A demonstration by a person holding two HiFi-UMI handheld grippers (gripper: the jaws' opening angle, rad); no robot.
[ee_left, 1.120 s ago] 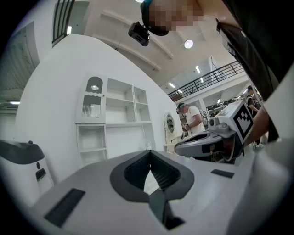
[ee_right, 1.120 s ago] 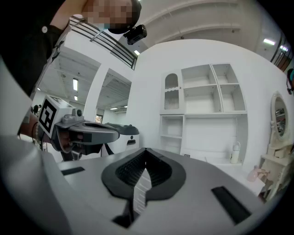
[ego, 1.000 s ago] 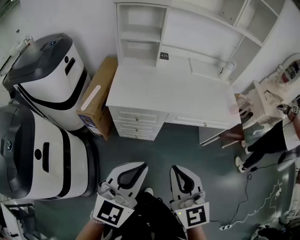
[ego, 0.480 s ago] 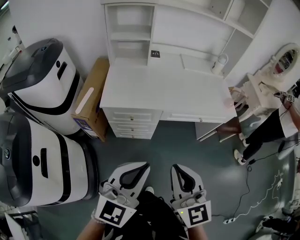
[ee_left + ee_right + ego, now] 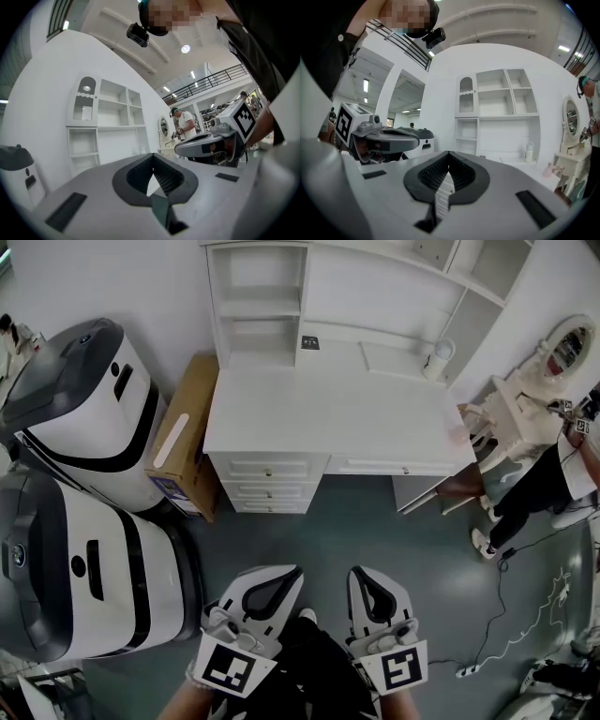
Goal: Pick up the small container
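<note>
Well ahead of both jaw pairs, past open floor (image 5: 375,531), stands the desk (image 5: 328,418). The container (image 5: 437,353) sits at the desk's back right, close under the hutch (image 5: 262,306). It is small, white and capped, and is judged to be the task's thing. A pink item (image 5: 466,433) at the desk's right edge is too small to identify.

Left gripper (image 5: 152,161): jaws closed, ribbed pads meeting at the tips, nothing between them. Right gripper (image 5: 449,159): the same, shut and empty. In the right gripper view the container shows right of the jaw line and far beyond the tips, with no contact and no reach yet.

Likely reason for the closed jaws: nothing is within range, so both are kept shut for carrying. Opening would belong to the approach, which is not yet begun.

Pose: both grippers are held low and close to the body, side by side and slightly apart. Their tips point forward at the desk, roughly level. The marker cubes (image 5: 227,669) are nearest the person, with the jaws leading. Neither gripper is angled toward the container. The right one is on the nearer side, so it looks the likelier to make the pick.

Left of the left jaws: two large white-and-dark machines (image 5: 94,409) and a box (image 5: 187,437), clear of the path.
</note>
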